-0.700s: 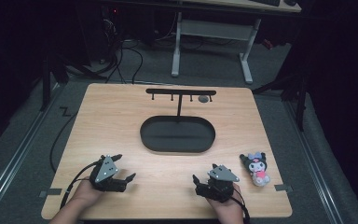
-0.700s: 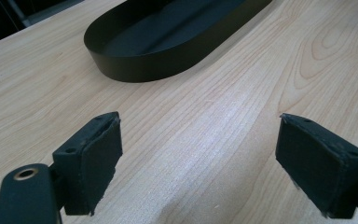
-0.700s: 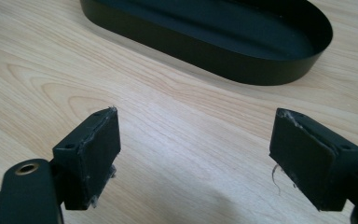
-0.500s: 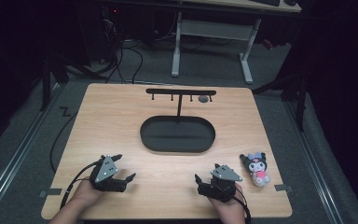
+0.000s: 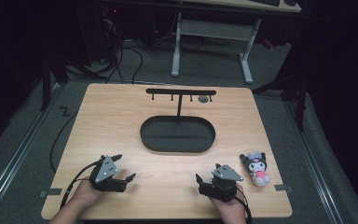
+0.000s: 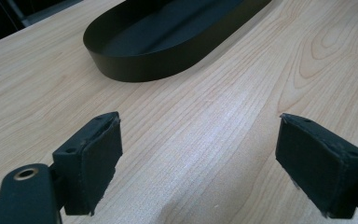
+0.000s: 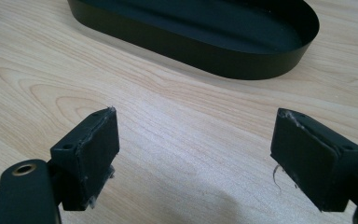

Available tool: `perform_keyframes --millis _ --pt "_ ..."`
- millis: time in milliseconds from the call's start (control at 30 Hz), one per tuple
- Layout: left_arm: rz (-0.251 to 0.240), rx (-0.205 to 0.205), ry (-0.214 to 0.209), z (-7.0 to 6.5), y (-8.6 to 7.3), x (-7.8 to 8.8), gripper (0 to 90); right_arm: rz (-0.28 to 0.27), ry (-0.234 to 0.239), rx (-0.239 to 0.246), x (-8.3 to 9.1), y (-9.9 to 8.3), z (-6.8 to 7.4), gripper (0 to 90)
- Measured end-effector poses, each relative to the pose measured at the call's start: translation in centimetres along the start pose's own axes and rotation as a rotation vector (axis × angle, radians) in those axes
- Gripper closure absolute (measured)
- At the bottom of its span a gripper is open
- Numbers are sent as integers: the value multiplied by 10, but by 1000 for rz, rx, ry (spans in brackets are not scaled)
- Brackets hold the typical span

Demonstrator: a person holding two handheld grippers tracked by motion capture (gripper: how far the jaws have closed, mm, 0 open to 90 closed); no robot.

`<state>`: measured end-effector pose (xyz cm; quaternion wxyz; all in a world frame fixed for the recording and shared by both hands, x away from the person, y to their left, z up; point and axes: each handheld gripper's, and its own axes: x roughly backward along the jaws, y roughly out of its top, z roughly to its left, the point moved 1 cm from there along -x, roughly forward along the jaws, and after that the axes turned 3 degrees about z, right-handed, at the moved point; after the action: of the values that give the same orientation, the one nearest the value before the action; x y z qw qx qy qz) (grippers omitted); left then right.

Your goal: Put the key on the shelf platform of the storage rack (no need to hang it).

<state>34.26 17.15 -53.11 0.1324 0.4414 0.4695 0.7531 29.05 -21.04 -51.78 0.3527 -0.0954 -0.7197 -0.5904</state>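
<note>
Landmark: the black oval tray (image 5: 177, 135) mid-table. Your left gripper (image 5: 121, 178) sat on the wood (image 5: 112, 116) near-left of the tray, jaws spread, nothing between them; pads (image 6: 95, 158) aimed at the tray wall, looked like a parked start pose. The T-shaped hanger stand (image 5: 180, 94) rose from the tray's far edge, pegs bare. Your right gripper (image 5: 203, 185) mirrored it near-right of the tray, jaws released wide, empty. The plush keychain doll (image 5: 257, 169) lay flat, right of the tray and just beside your right gripper, untouched. I'd guess it was staged there for a right-hand pick toward the pegs.
</note>
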Motion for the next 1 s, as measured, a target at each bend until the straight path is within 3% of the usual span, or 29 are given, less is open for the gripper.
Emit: perform_keyframes --millis 467,667,1000 --pt "2 1 -1 0 0 0 154 -2 16 1 -1 0 -4 156" --pt "1 4 0 0 0 0 154 62 24 -48 -3 -3 -8 160" --pt "2 5 0 1 0 0 154 114 33 -78 -1 -3 -15 200"
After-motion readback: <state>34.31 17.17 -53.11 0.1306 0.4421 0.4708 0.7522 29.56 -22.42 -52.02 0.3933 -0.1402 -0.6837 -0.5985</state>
